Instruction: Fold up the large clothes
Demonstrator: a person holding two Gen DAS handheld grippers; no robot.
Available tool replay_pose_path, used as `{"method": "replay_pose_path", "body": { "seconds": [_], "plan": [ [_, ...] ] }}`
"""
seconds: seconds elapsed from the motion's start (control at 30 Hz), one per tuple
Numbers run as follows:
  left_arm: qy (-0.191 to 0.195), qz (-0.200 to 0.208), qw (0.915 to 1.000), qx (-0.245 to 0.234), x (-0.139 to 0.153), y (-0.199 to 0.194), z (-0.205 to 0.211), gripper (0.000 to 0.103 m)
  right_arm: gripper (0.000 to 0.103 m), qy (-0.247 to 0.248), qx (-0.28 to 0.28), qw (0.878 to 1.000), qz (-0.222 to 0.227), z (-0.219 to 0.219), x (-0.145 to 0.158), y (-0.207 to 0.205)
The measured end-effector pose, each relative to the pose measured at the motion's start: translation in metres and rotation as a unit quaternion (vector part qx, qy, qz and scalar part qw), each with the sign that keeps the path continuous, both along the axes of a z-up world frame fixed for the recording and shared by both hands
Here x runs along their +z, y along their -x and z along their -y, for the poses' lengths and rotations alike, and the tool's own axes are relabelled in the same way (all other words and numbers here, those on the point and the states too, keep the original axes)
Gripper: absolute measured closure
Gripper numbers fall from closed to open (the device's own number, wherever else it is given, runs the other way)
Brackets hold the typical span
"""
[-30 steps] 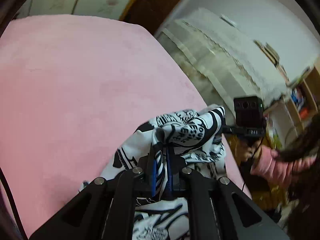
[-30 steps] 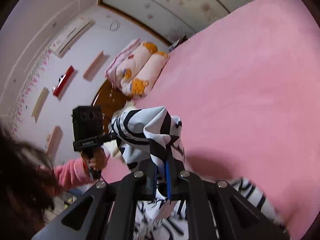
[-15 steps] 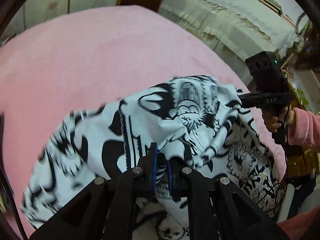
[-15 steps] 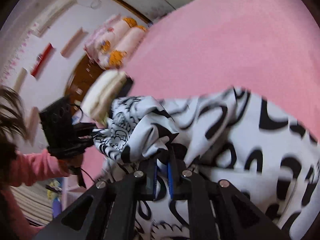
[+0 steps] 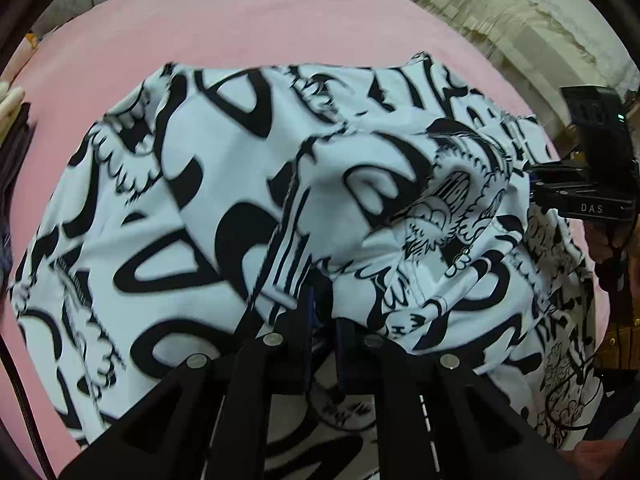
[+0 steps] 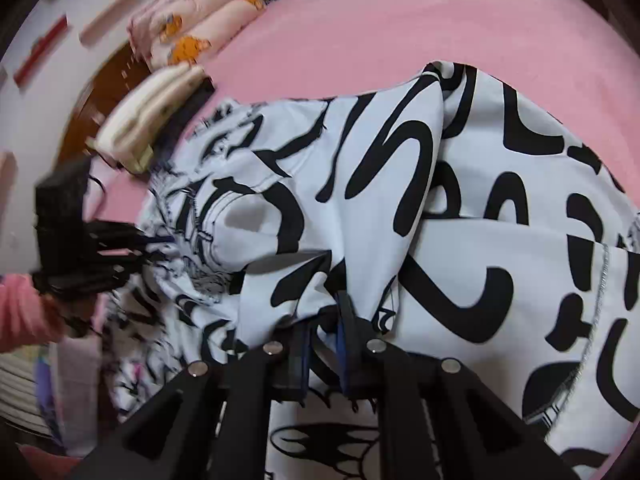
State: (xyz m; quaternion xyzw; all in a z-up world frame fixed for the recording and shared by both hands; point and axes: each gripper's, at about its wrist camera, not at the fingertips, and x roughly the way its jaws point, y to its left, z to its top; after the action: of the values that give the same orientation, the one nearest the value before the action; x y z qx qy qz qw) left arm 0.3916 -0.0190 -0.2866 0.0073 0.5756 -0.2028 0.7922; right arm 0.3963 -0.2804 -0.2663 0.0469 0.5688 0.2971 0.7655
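A large white garment with bold black graffiti print (image 5: 224,200) lies spread over the pink bed cover (image 5: 240,20). A fold of it is bunched up in front of my left gripper (image 5: 324,320), which is shut on that cloth and points steeply down. In the right wrist view the same garment (image 6: 480,240) drapes across the bed (image 6: 400,20), and my right gripper (image 6: 322,320) pinches a raised fold between its blue pads. Each view shows the other gripper at the garment's far edge: the right one (image 5: 592,196) and the left one (image 6: 80,248).
A cream folded stack (image 6: 152,108) and pillows with orange bears (image 6: 192,28) sit at the head of the bed. Dark folded cloth (image 5: 12,160) lies at the left edge. Lace-covered furniture (image 5: 520,12) stands beyond the bed. A pink sleeve (image 6: 20,312) holds the left gripper.
Both grippers came down toward the bed and tilted downward. The garment, held up in a bunch before, now lies spread over the pink cover.
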Motion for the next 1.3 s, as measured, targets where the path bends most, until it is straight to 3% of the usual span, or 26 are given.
{"method": "replay_pose_path", "body": {
  "seconds": [0.1, 0.23, 0.33, 0.4, 0.43, 0.53, 0.63, 0.7, 0.83, 0.87, 0.93, 0.97, 1.0, 1.1, 1.2, 1.3],
  "plan": [
    [-0.009, -0.015, 0.9998, 0.007, -0.002, 0.008, -0.006, 0.097, 0.092, 0.032, 0.006, 0.999, 0.033, -0.007, 0.004, 0.011],
    [-0.024, -0.037, 0.9988, 0.02, 0.002, 0.027, -0.009, 0.093, 0.09, 0.039, -0.009, 0.999, 0.012, -0.006, 0.012, 0.011],
    [-0.028, -0.026, 0.9982, 0.046, 0.03, 0.043, -0.014, 0.088, 0.075, 0.031, -0.031, 0.999, -0.022, 0.003, 0.024, 0.013],
    [-0.016, -0.015, 0.998, 0.059, 0.053, 0.049, -0.014, 0.087, 0.056, 0.01, -0.042, 0.997, -0.068, 0.013, 0.033, 0.016],
    [-0.009, -0.01, 0.9976, 0.068, 0.063, 0.052, -0.013, 0.085, 0.053, 0.008, -0.051, 0.996, -0.076, 0.016, 0.037, 0.019],
    [0.031, -0.004, 0.9953, 0.091, 0.087, 0.051, -0.008, 0.079, 0.053, 0.0, -0.063, 0.996, -0.067, 0.021, 0.054, 0.028],
    [0.067, 0.003, 0.991, 0.116, 0.099, 0.038, 0.002, 0.078, 0.053, -0.034, -0.085, 0.995, -0.05, 0.021, 0.071, 0.034],
    [0.094, 0.009, 0.9862, 0.136, 0.099, 0.023, 0.008, 0.078, 0.053, -0.067, -0.105, 0.991, -0.038, 0.016, 0.076, 0.034],
    [0.115, 0.0, 0.98, 0.163, 0.085, -0.01, 0.021, 0.078, 0.053, -0.133, -0.147, 0.979, -0.037, -0.004, 0.067, 0.025],
    [0.114, -0.003, 0.9792, 0.168, 0.08, -0.015, 0.023, 0.078, 0.054, -0.146, -0.156, 0.976, -0.037, -0.008, 0.064, 0.022],
    [0.102, -0.013, 0.9769, 0.187, 0.067, -0.024, 0.025, 0.081, 0.07, -0.18, -0.169, 0.968, -0.04, -0.021, 0.049, 0.014],
    [0.099, -0.023, 0.9757, 0.194, 0.058, -0.027, 0.025, 0.083, 0.092, -0.19, -0.167, 0.966, -0.048, -0.026, 0.041, 0.011],
    [0.098, -0.035, 0.9746, 0.198, 0.047, -0.03, 0.025, 0.086, 0.101, -0.192, -0.165, 0.965, -0.061, -0.032, 0.031, 0.006],
    [0.08, -0.064, 0.9726, 0.208, 0.019, -0.033, 0.024, 0.087, 0.103, -0.174, -0.171, 0.964, -0.103, -0.044, -0.006, 0.001],
    [0.049, -0.09, 0.9685, 0.227, -0.011, -0.032, 0.019, 0.092, 0.103, -0.133, -0.188, 0.967, -0.111, -0.042, -0.034, 0.0],
    [0.066, -0.098, 0.9647, 0.235, -0.031, -0.031, 0.011, 0.098, 0.103, -0.142, -0.206, 0.96, -0.123, -0.027, -0.05, 0.002]
  ]
}}
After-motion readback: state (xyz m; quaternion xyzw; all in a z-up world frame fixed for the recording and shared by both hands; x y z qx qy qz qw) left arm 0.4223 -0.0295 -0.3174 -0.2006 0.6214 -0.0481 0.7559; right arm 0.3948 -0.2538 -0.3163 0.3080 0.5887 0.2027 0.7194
